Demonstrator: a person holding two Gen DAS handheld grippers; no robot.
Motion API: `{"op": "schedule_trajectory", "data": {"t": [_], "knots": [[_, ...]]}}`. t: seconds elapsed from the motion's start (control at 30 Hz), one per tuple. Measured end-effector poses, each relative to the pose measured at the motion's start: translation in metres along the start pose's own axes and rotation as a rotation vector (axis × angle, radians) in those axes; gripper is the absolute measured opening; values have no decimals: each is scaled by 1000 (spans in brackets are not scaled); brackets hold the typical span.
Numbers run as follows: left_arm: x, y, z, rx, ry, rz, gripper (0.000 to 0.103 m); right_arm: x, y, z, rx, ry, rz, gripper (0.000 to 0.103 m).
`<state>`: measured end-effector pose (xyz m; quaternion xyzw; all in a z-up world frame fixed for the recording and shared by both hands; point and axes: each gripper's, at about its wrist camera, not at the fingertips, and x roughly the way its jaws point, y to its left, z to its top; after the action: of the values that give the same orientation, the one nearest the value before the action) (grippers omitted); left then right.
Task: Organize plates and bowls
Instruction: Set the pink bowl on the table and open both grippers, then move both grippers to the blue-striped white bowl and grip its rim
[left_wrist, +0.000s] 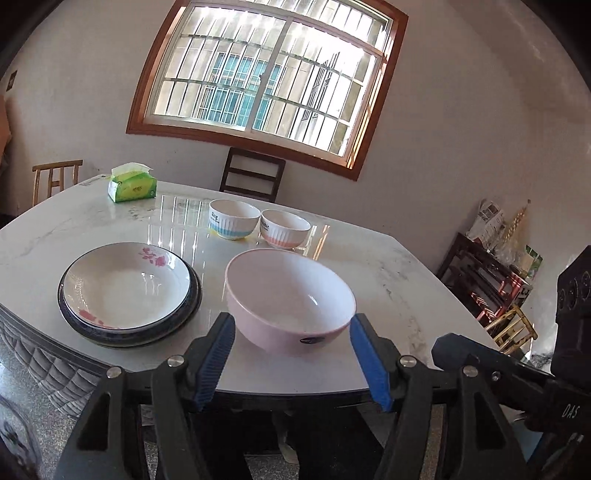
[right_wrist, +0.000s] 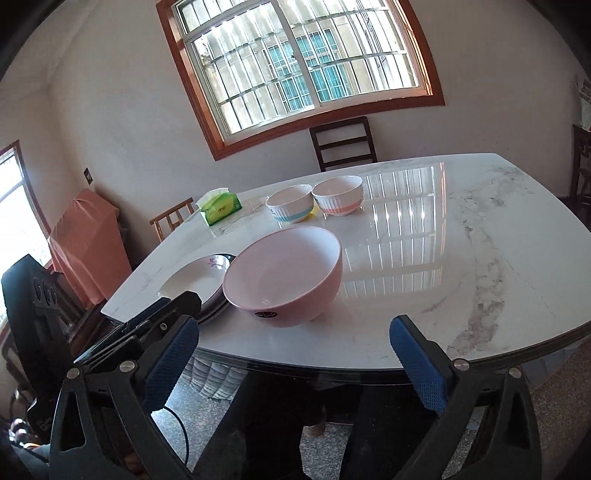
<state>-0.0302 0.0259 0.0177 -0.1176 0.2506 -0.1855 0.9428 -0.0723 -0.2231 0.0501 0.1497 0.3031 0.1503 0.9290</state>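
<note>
Pink bowl (left_wrist: 290, 301): smooth, breakable; we grab its rim, near the table's (right_wrist: 461, 277) front edge.
Left gripper (left_wrist: 291, 358): open, empty.
Right gripper (right_wrist: 295, 365): wide open, empty.

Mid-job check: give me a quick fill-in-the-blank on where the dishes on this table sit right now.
1. The floral plate rests on top of a ____-rimmed plate.
2. The big pink bowl stands to the ____ of the plate stack in the left wrist view.
3. Beside the blue-banded bowl stands one banded in ____.
4. The tissue pack is coloured ____.

Missing words: dark; right; pink; green
</note>
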Motion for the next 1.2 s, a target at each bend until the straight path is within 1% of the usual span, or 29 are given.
{"op": "schedule_trajectory", "data": {"t": [0.03, 0.07, 0.13, 0.17, 0.2, 0.23, 0.27, 0.37, 0.43, 0.53, 0.6, 0.67, 0.73, 0.77, 0.83, 0.87, 0.9, 0.93, 1.0, 1.07, 1.1, 1.13, 1.2], "knots": [[-3, -1, -2, -13, -4, -8, 67, 1, 1, -3, 9, 11, 51, 103], [-7, 1, -5, -28, -11, 5, 69, 3, -1, -5, 23, 31, 94, 103], [-11, 3, -8, -51, -6, 6, 83, 2, -7, -10, 66, 60, 169, 103], [-13, 4, -9, -57, -11, -11, 84, 2, -8, -11, 84, 63, 184, 103], [-16, 3, -9, -56, -27, -31, 84, 1, -8, -11, 84, 62, 173, 103], [-20, 1, -8, -43, -47, -36, 84, 0, -5, -10, 69, 63, 142, 103], [-24, -2, -7, -24, -66, -28, 84, -1, -2, -9, 52, 60, 118, 103], [-28, -9, -3, 21, -92, 0, 84, -9, 3, -3, 14, 4, 146, 103], [-26, -9, 2, 34, -85, 41, 84, -18, 3, 4, -4, -61, 142, 103], [-14, 4, 16, 11, -44, 67, 84, -23, 1, 20, -61, -106, 63, 103], [-7, 12, 31, 1, -18, 52, 84, -21, 2, 35, -126, -108, 9, 103], [1, 18, 49, 17, 13, 35, 84, -19, 0, 50, -185, -112, -3, 103], [10, 21, 66, 31, 45, -7, 84, -13, -4, 63, -216, -93, -26, 103], [15, 24, 74, 31, 51, -12, 84, -9, -8, 71, -208, -80, -45, 103], [25, 27, 89, 44, 54, -18, 84, -3, -18, 85, -171, -70, -22, 103], [30, 28, 95, 60, 58, -7, 84, 0, -24, 93, -148, -69, -7, 103], [36, 28, 102, 74, 66, 5, 84, 4, -32, 100, -121, -65, -2, 103], [42, 28, 109, 83, 77, -3, 84, 9, -39, 108, -97, -59, -2, 103], [56, 27, 125, 101, 104, -52, 84, 22, -51, 123, -76, -33, -6, 103], [72, 25, 142, 111, 128, -74, 84, 39, -58, 137, -85, 8, -17, 101], [82, 23, 150, 118, 150, -81, 84, 47, -62, 143, -78, 22, -17, 94], [93, 23, 159, 123, 171, -72, 84, 54, -67, 149, -59, 37, -6, 85], [113, 25, 173, 115, 199, -56, 84, 71, -78, 158, -6, 82, 27, 78]]}}
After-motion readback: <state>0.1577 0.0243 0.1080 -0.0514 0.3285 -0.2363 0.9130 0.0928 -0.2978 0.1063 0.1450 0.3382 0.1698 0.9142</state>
